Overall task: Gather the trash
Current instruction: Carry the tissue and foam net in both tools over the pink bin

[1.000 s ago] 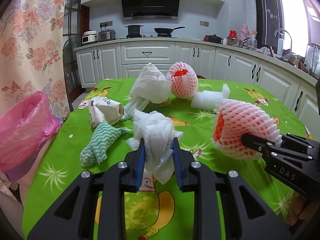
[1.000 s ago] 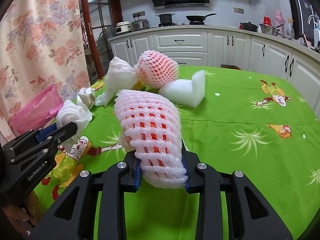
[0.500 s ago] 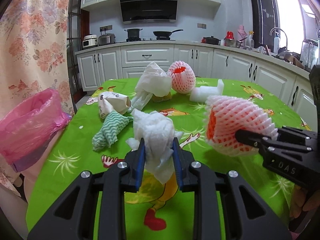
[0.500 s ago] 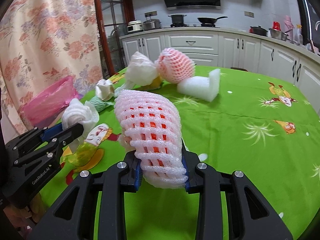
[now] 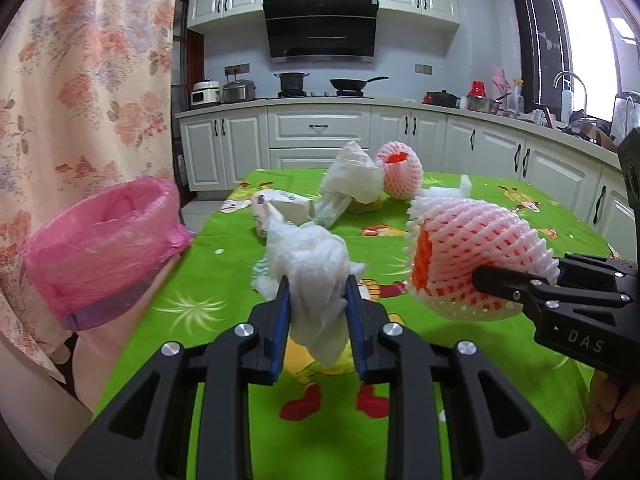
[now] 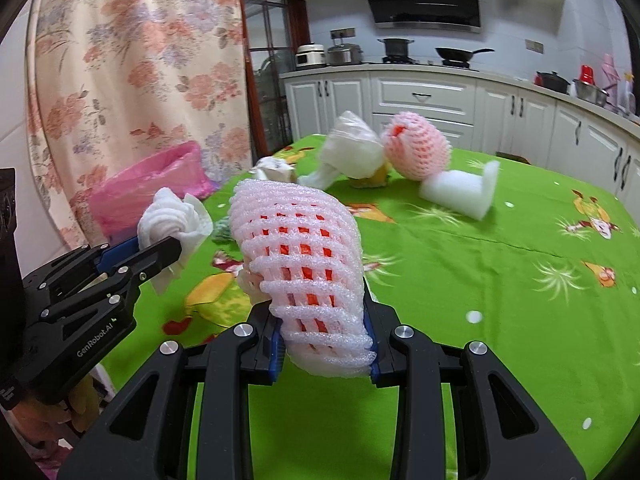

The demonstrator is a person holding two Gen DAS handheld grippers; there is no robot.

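My left gripper (image 5: 318,300) is shut on a crumpled white paper towel (image 5: 312,264) and holds it above the green tablecloth (image 5: 240,300). The towel also shows in the right wrist view (image 6: 172,220). My right gripper (image 6: 326,332) is shut on a pink foam fruit net (image 6: 304,256) with orange inside, held above the table; the net also shows in the left wrist view (image 5: 476,256). A bin lined with a pink bag (image 5: 100,248) stands at the table's left edge, left of both grippers, also in the right wrist view (image 6: 148,188).
Further back on the table lie a crumpled paper wrapper (image 5: 280,212), a white plastic bag (image 5: 352,180), a second pink foam net (image 5: 400,172) and a white foam block (image 6: 460,192). A flowered curtain (image 5: 80,80) hangs on the left. Kitchen cabinets (image 5: 320,136) stand behind.
Both grippers have drawn back and left with their loads. The pink bin now looks larger and closer on the left. The green striped cloth is now hidden behind the towel.
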